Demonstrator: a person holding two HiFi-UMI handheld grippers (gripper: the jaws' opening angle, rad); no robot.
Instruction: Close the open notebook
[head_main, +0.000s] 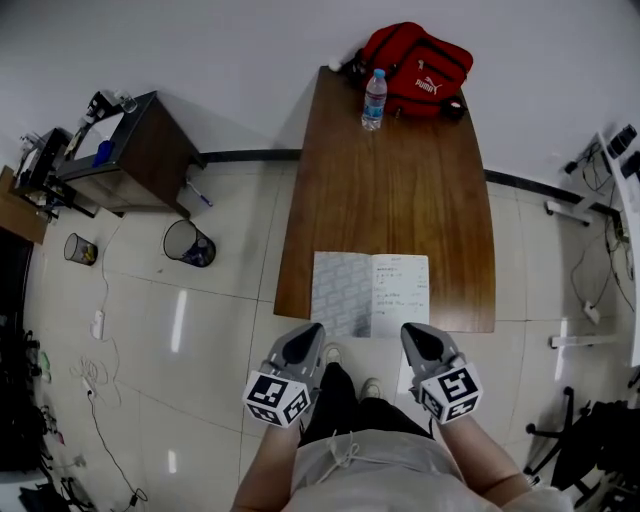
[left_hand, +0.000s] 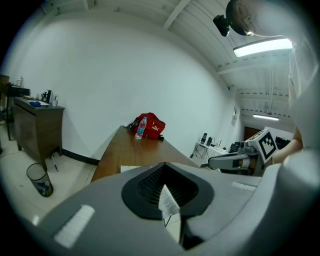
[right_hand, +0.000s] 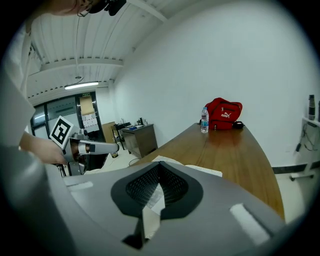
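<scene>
The open notebook (head_main: 370, 293) lies flat at the near edge of the brown table (head_main: 390, 190), its left page patterned grey and its right page white with handwriting. My left gripper (head_main: 310, 331) hangs just short of the notebook's near left corner, jaws shut and holding nothing. My right gripper (head_main: 414, 332) is level with it off the near right corner, jaws likewise together and bare. In the left gripper view the closed tips (left_hand: 164, 165) hide most of the notebook (left_hand: 129, 168). In the right gripper view the notebook (right_hand: 202, 170) peeks over the closed tips (right_hand: 159, 165).
A red bag (head_main: 417, 68) and a water bottle (head_main: 374, 100) stand at the table's far end. Left of the table are a mesh waste bin (head_main: 188, 243) and a dark cabinet (head_main: 140, 150). Cables trail on the tiled floor. The person's legs are below the grippers.
</scene>
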